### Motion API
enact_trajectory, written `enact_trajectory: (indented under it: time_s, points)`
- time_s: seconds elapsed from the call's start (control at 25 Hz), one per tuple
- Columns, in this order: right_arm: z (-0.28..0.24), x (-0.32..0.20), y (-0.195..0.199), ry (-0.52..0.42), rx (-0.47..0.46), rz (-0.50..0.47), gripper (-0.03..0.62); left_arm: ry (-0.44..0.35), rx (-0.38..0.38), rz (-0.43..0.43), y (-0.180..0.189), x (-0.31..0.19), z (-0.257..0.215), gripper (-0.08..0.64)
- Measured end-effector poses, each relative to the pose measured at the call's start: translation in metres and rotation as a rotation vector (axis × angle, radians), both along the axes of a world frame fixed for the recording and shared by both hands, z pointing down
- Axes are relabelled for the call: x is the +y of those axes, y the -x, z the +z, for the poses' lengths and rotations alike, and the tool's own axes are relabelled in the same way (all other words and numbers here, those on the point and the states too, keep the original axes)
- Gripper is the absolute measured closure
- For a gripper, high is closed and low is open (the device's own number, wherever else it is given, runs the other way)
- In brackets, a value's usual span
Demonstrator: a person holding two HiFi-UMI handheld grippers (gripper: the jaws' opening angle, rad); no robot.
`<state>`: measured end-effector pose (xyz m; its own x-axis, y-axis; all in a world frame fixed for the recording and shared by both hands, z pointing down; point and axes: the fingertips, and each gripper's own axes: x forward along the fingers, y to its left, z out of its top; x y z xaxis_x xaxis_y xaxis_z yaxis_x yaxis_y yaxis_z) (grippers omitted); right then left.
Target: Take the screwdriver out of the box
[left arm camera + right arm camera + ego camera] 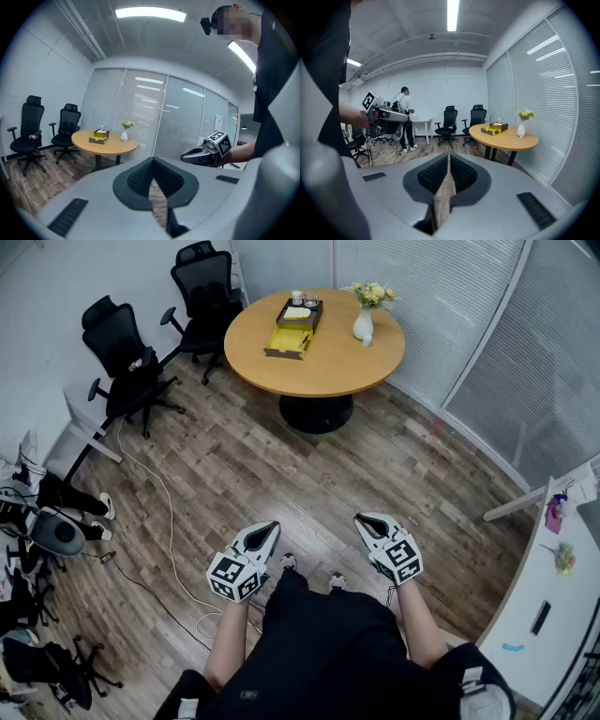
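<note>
1. Screwdriver: too small to make out, but probably inside the yellow-lined box (293, 326) on the round table (328, 362), far off.
2. Left gripper (270, 531): jaws pressed together, nothing between them; keep it free to steady the box.
3. Right gripper (367, 522): jaws likewise together and empty; walk up to the table first, then open them over the handle.

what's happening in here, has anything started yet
A person stands well short of the round table, holding the left gripper and the right gripper out in front, both shut and empty. The box sits on the table near a vase of flowers, untouched. No screwdriver can be made out.
</note>
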<state>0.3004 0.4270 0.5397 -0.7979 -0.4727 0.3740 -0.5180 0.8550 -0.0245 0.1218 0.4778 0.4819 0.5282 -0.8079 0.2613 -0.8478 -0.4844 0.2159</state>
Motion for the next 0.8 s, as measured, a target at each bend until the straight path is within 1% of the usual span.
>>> enact_trajectory:
  time_s: [0.12, 0.32, 0.56, 0.64, 0.72, 0.8]
  points:
    - [0.001, -0.005, -0.003, 0.004, -0.008, 0.006, 0.577, 0.005, -0.008, -0.009, 0.000, -0.004, 0.003, 0.554]
    - [-0.002, -0.004, 0.003, 0.005, 0.008, -0.020, 0.577, 0.002, -0.014, -0.007, 0.006, -0.004, -0.003, 0.554]
    - [-0.010, -0.008, 0.019, -0.012, -0.006, -0.005, 0.577, 0.004, 0.005, -0.008, 0.021, -0.006, -0.006, 0.554]
    - [-0.008, -0.007, 0.022, -0.016, 0.016, -0.013, 0.577, 0.005, 0.011, -0.004, 0.022, -0.008, -0.006, 0.554]
    - [-0.004, -0.009, 0.022, -0.014, 0.040, 0.001, 0.577, -0.005, 0.013, 0.008, 0.024, -0.013, -0.009, 0.554]
    - [-0.002, -0.013, 0.024, -0.004, 0.036, 0.031, 0.577, -0.013, 0.013, 0.028, 0.029, -0.019, -0.013, 0.554]
